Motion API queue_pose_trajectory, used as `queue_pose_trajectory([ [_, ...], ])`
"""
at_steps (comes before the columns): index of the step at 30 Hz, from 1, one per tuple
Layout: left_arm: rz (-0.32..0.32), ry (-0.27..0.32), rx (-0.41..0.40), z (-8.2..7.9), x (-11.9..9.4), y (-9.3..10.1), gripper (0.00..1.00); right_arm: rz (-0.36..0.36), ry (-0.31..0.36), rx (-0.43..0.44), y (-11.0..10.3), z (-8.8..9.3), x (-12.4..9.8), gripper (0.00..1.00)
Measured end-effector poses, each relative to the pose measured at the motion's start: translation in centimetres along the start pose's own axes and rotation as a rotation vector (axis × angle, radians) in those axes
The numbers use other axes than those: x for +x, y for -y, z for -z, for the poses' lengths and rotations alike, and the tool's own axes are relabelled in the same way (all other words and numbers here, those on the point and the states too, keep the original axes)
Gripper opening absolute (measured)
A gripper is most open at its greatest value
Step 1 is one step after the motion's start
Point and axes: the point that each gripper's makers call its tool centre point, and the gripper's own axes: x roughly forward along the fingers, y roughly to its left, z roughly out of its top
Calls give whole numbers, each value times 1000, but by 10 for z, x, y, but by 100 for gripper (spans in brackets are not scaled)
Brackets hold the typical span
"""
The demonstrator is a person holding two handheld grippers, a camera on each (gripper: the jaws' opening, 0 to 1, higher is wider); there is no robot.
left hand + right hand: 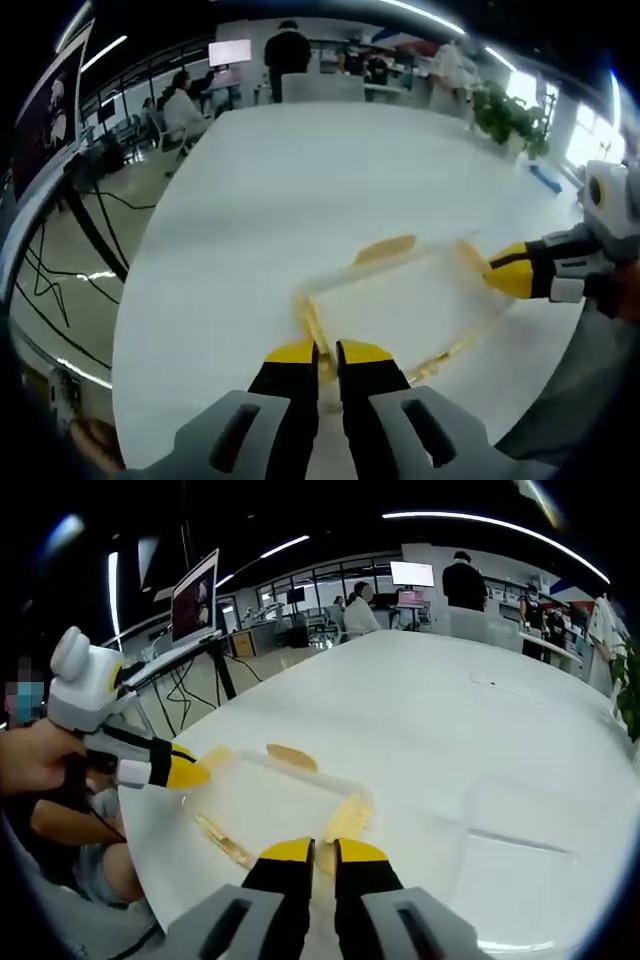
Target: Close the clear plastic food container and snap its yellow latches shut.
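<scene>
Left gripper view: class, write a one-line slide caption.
Both grippers, left gripper and right gripper, press opposite yellow latches of the clear container.

Your white table (300,190) carries the clear container (395,300) just ahead of your left gripper (328,352).

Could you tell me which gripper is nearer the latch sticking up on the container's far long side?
Neither clearly. Left gripper and right gripper sit at opposite short ends of the container, each away from that latch.

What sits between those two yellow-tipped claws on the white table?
The clear container with its lid on lies between them. In the left gripper view, the left claw meets its near yellow latch, and the right claw touches the opposite end.
</scene>
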Motion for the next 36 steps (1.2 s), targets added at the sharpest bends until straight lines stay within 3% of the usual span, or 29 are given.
queue_pose_trajectory([
  [17, -19, 78, 42, -27, -17, 1, 3, 2, 37, -2, 1, -16, -8, 3],
  [27, -35, 117, 43, -43, -29, 3, 3, 4, 89, -5, 3, -37, -18, 3],
  [36, -39, 119, 40, -46, -31, 13, 4, 17, 107, -4, 10, -44, -29, 2],
])
